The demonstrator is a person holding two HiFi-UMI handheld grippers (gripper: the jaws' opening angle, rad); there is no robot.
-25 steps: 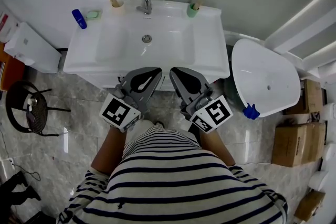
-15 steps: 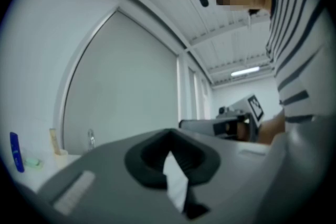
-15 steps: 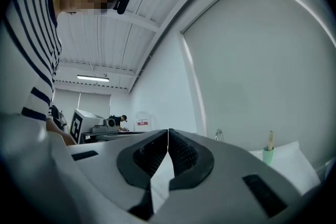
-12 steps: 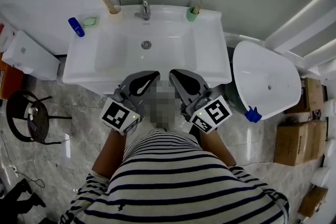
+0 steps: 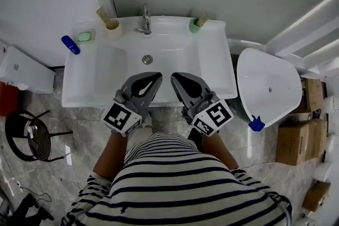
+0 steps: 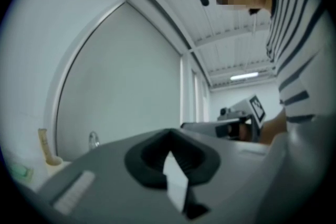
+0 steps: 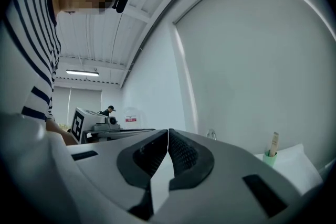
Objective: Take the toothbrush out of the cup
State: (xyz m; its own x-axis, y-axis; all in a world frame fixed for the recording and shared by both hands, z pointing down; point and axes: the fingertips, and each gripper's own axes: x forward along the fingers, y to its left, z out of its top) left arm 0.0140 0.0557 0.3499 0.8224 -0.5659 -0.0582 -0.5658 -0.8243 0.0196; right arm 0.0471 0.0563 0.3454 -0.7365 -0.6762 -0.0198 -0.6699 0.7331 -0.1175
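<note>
A green cup [image 5: 195, 25] stands on the back right corner of the white sink [image 5: 212, 77], a pale toothbrush [image 5: 202, 19] leaning out of it. The right gripper view shows the same cup [image 7: 270, 158] and toothbrush [image 7: 274, 143] far off at right. A beige cup [image 5: 112, 25] with another brush [image 5: 101, 12] stands at the back left. My left gripper [image 5: 157, 77] and right gripper [image 5: 175, 78] are side by side over the sink's front rim, both shut and empty, well short of the cups. Their jaws meet in the left gripper view [image 6: 169, 135] and the right gripper view [image 7: 168, 134].
A faucet [image 5: 144, 19] rises at the sink's back middle. A blue bottle [image 5: 70, 44] and a green soap dish [image 5: 85, 36] lie at the left end. A white toilet [image 5: 267, 87] stands to the right, a black chair [image 5: 26, 135] at left, cardboard boxes [image 5: 295, 143] at far right.
The sink has come nearer in the head view. Both grippers have moved forward together, from in front of the cabinet to over the basin's front rim. Their jaws stayed shut.
</note>
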